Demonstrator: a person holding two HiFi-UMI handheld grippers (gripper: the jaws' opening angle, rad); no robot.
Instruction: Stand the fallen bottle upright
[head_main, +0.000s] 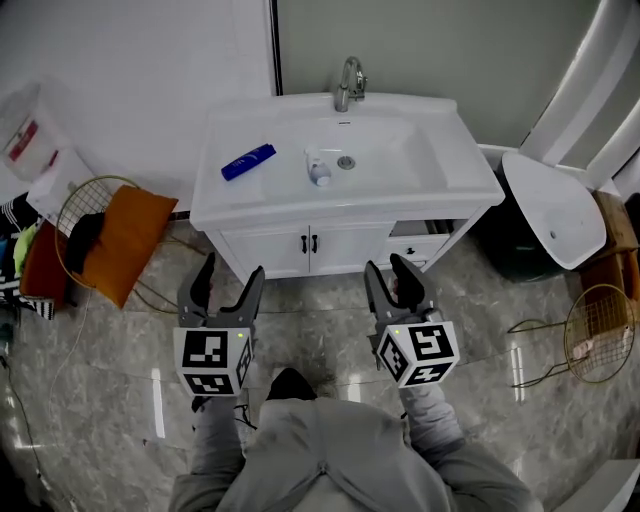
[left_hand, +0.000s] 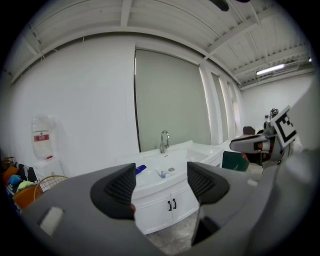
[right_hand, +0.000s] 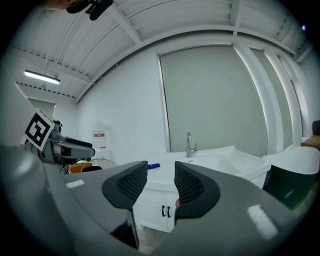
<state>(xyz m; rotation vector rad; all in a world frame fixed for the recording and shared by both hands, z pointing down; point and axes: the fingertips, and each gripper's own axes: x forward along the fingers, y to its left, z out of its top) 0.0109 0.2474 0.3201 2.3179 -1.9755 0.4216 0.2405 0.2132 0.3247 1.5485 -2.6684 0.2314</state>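
Observation:
A blue bottle (head_main: 248, 161) lies on its side on the white vanity top (head_main: 470, 170), left of the basin. A small white bottle with a blue cap (head_main: 318, 170) lies inside the basin near the drain. Both grippers hang over the floor in front of the cabinet, well short of the vanity. My left gripper (head_main: 230, 285) is open and empty; its view shows the blue bottle (left_hand: 141, 169) between its jaws, far off. My right gripper (head_main: 392, 278) is shut with nothing in it; the blue bottle (right_hand: 153, 165) shows just above its jaws (right_hand: 161, 180).
A chrome faucet (head_main: 349, 82) stands at the back of the basin. Left of the vanity a wire basket holds an orange cushion (head_main: 128, 240). To the right are a dark bin (head_main: 515, 245), a white basin-like piece (head_main: 555, 205) and another wire basket (head_main: 600, 330).

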